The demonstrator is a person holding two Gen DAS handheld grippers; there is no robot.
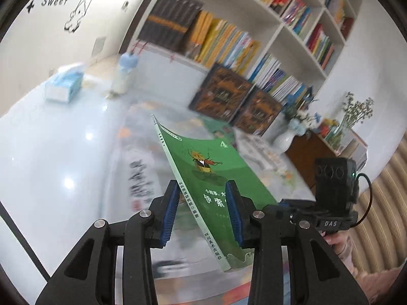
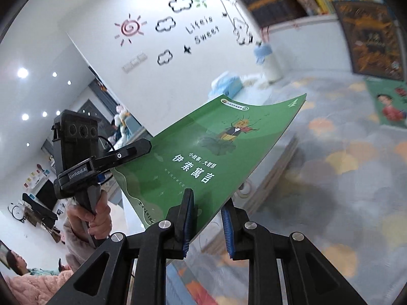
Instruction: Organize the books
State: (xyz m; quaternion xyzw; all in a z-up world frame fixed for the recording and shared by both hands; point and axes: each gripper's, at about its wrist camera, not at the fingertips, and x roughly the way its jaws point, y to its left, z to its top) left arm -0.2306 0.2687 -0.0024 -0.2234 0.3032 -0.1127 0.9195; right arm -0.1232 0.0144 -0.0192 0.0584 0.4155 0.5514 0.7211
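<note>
A thin green book with a beetle drawing and white Chinese title is held in the air above the table, tilted. My left gripper has its blue pads on either side of the book's spine edge, with a gap showing. My right gripper has its pads either side of the book's lower edge. The left gripper also shows in the right wrist view, touching the book's left edge. The right gripper's body shows in the left wrist view at the book's right.
A white bookshelf full of books stands behind. Dark picture books lean at its foot. A tissue box, a bottle and a vase stand on the table. Another book lies on the patterned cloth.
</note>
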